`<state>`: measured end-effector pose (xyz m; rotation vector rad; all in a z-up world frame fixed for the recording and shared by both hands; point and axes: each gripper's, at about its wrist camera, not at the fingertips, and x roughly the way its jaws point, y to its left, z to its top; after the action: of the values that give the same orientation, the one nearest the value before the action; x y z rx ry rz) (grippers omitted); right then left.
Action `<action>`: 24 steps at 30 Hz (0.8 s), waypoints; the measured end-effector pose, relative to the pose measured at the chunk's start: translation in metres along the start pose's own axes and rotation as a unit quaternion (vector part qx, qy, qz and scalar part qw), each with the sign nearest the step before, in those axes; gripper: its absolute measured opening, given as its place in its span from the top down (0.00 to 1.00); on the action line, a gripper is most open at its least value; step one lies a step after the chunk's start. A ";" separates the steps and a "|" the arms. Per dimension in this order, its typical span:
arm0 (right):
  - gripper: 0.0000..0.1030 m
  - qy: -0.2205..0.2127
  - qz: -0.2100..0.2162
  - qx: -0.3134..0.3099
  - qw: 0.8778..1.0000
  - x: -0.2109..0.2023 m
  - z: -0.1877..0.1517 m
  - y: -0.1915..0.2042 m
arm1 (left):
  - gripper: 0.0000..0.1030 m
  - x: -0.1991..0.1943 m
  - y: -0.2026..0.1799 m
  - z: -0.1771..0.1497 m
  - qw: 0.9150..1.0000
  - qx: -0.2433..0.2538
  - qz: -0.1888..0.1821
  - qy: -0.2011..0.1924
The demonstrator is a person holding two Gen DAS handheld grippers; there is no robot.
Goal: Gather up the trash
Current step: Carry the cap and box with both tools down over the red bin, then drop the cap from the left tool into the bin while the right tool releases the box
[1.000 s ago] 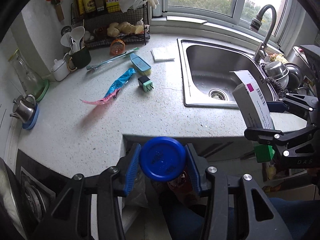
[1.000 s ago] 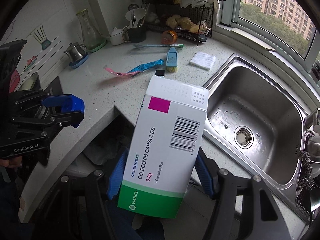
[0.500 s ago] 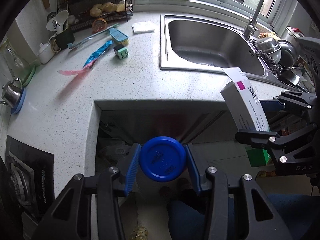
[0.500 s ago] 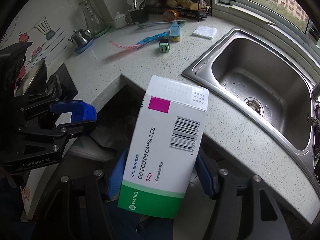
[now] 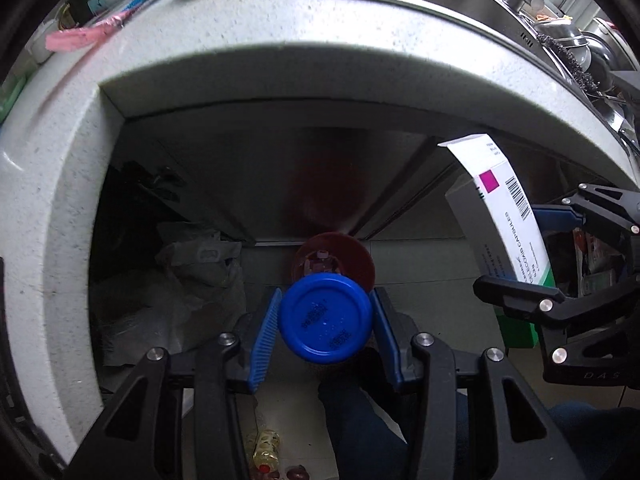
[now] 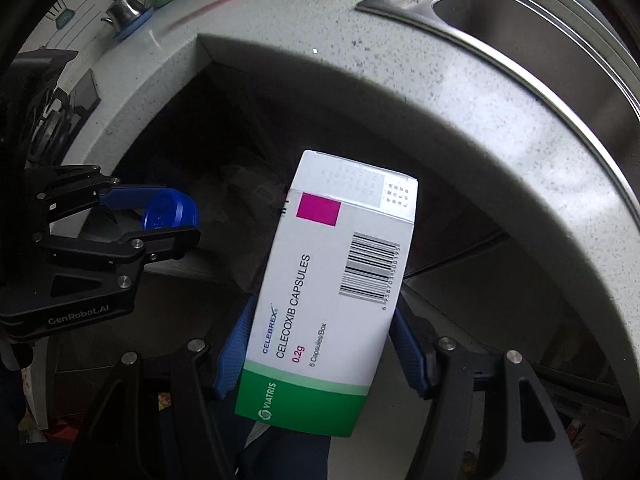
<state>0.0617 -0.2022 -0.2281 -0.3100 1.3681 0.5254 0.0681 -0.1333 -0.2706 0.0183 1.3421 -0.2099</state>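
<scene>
The left gripper [image 5: 325, 322] clamps a blue-capped bottle [image 5: 325, 322] between its jaws; the right gripper [image 6: 320, 344] grips a capsule box [image 6: 332, 280]. Both point down past the table [image 5: 280, 40] edge, probably so the trash drops toward the bag [image 5: 192, 280] underneath.

We see a blue-capped bottle [image 5: 325, 323] pointing cap-up, and a white-and-green capsule box [image 6: 332, 304] tilted beside it, both below the surface edge.
</scene>
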 end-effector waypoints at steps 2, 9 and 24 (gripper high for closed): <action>0.40 0.010 0.002 0.005 1.000 0.023 0.000 -0.005 | 0.59 0.025 0.002 -0.003 1.000 -0.004 -0.010 0.008; 0.40 0.029 -0.005 0.023 0.999 0.102 -0.002 -0.022 | 0.59 0.123 0.016 -0.010 0.999 -0.005 -0.012 0.041; 0.40 0.068 0.016 0.026 0.997 0.269 -0.003 -0.036 | 0.59 0.268 0.037 -0.026 0.997 0.001 -0.035 0.071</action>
<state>0.1085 -0.1869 -0.4952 -0.2859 1.5182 0.5005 0.1054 -0.1313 -0.5401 -0.0130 1.4861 -0.2731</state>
